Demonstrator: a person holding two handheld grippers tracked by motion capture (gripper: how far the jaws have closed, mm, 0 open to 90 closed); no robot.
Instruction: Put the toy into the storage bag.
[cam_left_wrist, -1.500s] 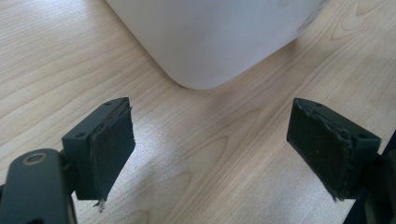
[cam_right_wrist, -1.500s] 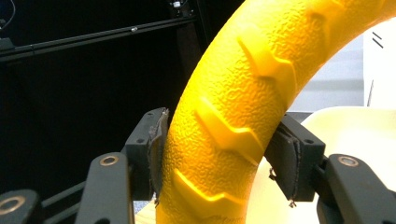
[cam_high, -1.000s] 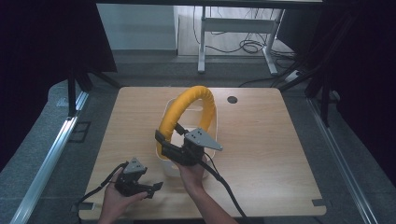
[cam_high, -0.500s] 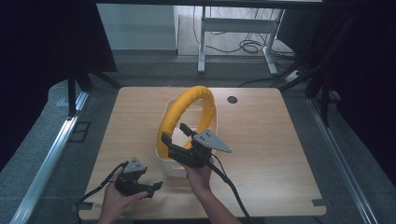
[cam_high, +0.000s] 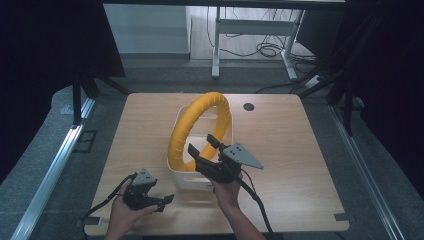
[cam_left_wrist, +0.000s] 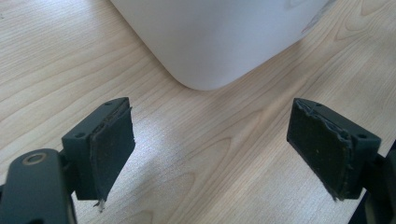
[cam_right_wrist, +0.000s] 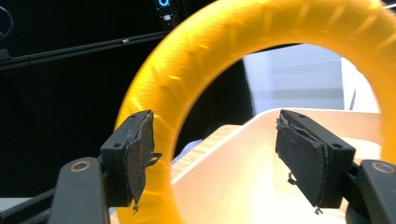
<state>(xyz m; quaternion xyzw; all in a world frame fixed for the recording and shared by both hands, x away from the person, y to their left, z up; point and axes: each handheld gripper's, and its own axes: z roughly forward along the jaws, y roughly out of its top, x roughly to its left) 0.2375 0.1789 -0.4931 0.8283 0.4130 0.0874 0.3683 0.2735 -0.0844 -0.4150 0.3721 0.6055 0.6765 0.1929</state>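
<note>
Because the yellow ring (cam_high: 197, 131) stands on edge inside the white bin (cam_high: 190, 179) at mid-table, leaning up well above its rim, we judge it a light, padded hoop, somewhat yielding, with a wrapped surface that should not slip in rubber pads. We would take hold of its near lower arc, where the tube is thin enough to fit between the jaws. Our right gripper (cam_high: 205, 145) hangs just in front of that arc, jaws spread, holding nothing. Our left gripper (cam_high: 167, 201) rests low over the wooden table (cam_high: 300, 150) beside the bin's near corner, likewise released. We find no brand, label or legible writing anywhere.
</note>
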